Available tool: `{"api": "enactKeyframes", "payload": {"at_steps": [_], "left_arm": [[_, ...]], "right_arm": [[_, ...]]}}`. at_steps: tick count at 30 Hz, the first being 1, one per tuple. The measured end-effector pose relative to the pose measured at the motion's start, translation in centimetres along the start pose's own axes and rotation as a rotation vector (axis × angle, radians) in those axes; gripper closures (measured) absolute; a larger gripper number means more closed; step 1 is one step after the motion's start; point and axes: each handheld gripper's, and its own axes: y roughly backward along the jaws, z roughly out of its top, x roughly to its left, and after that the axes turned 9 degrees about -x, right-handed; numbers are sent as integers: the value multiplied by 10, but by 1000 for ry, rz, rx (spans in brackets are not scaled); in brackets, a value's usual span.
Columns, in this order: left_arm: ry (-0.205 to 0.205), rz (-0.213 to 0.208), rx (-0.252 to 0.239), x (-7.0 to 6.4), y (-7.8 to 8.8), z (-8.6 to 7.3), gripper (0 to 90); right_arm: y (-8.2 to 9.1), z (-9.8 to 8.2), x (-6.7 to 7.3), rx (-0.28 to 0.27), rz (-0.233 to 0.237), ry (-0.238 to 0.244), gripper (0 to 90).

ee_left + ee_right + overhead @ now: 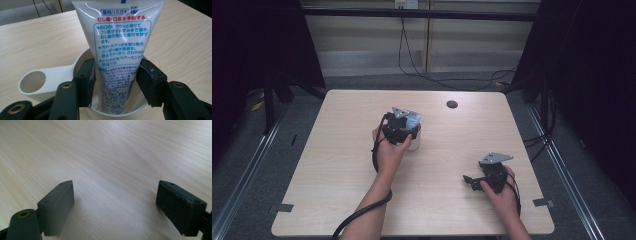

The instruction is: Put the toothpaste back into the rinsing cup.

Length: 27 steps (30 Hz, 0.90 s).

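Careful: your left tool point(116, 82) stands part open around the tube point(118, 50) resting upright in the white cup point(35, 82) mid-surface, so pulling away crookedly could tip both.

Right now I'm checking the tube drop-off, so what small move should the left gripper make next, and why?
Probably lift the left gripper straight up and away. The toothpaste tube stands with its lower end inside the white cup, and the jaws sit either side of it with a slight gap on the right, so it seems released. The right gripper rests open over bare table.
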Motion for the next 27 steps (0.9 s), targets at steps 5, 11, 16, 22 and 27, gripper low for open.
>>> {"api": "enactKeyframes", "payload": {"at_steps": [5,11,16,22,27], "left_arm": [[-12,2,-1,0,1,0,470],[3,0,-8,0,2,2,439],[5,-26,2,3,4,5,420],[9,-36,2,5,6,5,410],[10,-49,5,5,8,7,367]], "right_arm": [[0,0,0,0,0,0,143],[0,0,0,0,0,0,143],[0,0,0,0,0,0,143],[0,0,0,0,0,0,143],[0,0,0,0,0,0,143]]}}
